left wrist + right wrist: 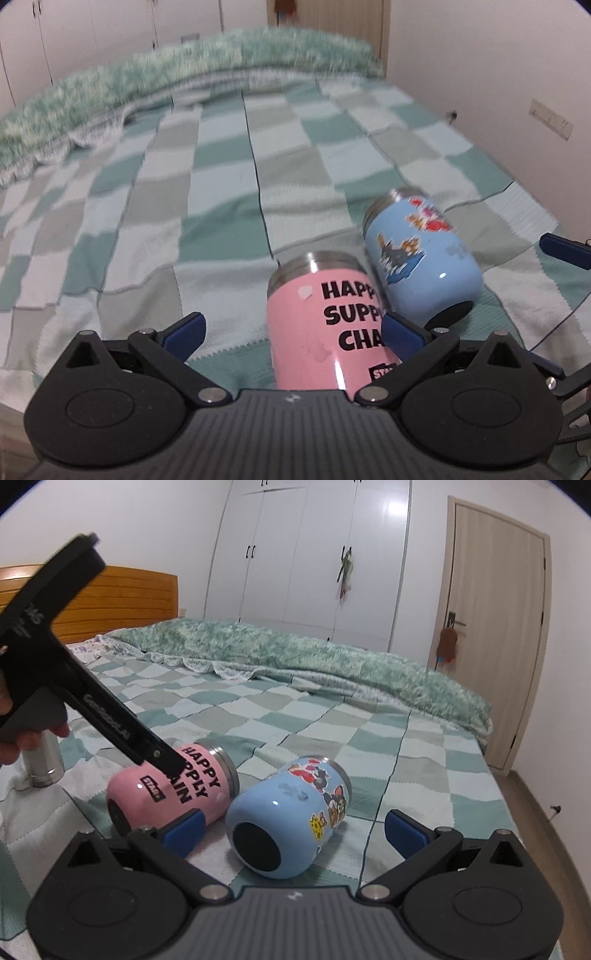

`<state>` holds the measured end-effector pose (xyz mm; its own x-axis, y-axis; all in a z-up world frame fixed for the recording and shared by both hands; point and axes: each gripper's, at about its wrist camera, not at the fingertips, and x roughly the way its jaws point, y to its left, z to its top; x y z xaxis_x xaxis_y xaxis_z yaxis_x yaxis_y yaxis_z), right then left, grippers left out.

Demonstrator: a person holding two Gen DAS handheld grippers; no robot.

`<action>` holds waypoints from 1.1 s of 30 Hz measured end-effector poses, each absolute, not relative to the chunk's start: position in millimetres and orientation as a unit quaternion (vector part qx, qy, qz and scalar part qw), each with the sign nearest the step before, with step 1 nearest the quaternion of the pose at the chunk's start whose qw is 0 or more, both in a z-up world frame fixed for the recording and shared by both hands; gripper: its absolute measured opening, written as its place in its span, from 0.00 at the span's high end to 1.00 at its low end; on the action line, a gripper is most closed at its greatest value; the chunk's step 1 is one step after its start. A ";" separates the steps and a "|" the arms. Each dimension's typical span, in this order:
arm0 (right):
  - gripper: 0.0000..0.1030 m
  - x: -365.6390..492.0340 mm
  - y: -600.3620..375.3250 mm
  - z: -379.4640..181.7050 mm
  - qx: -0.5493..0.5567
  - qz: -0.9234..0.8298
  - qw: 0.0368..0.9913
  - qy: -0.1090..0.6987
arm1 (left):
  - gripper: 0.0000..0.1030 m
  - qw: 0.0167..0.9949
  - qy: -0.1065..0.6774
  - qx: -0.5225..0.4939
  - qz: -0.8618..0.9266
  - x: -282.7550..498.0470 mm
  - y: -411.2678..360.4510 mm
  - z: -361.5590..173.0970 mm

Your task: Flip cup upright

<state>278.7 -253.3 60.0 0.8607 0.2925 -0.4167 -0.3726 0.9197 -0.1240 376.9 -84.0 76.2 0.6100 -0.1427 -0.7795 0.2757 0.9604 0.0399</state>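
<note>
The pink cup is lying on its side on the checked blanket, steel rim pointing away, with the blue cup lying on its side just beside it, the two close enough that contact cannot be ruled out. The left gripper is held spread wide around the pink cup, nothing yet pinched. The right gripper is likewise spread, unladen, its jaws set to either side of the blue cup's dark base. A steel cylinder stands farther left. The soft bedding is judged the main risk: a righted cup could topple. The smooth round pink cup could also be rolled into its neighbour if closed on off-centre.
</note>
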 end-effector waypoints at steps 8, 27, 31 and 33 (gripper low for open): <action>0.00 291.5 -254.8 48.3 -0.103 0.189 0.951 0.220 | 0.00 0.864 0.485 0.034 -0.133 393.8 -83.3 69.6; 0.00 283.3 -259.1 52.2 -0.101 0.190 0.952 0.216 | 0.17 0.855 0.501 0.033 -0.130 378.4 -94.2 60.7; 0.00 272.3 -261.5 57.5 -0.100 0.185 0.954 0.213 | 0.17 0.857 0.497 0.024 -0.134 367.2 -90.3 62.6; 0.00 264.0 -262.2 60.9 -0.100 0.183 0.955 0.212 | 0.17 0.858 0.495 0.024 -0.137 359.1 -89.5 65.0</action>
<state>264.0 -262.2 60.9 0.8427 0.3070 -0.4424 -0.3922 0.9128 -0.1136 359.1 -89.5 65.0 0.4729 -0.2120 -0.8552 0.2585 0.9613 -0.0953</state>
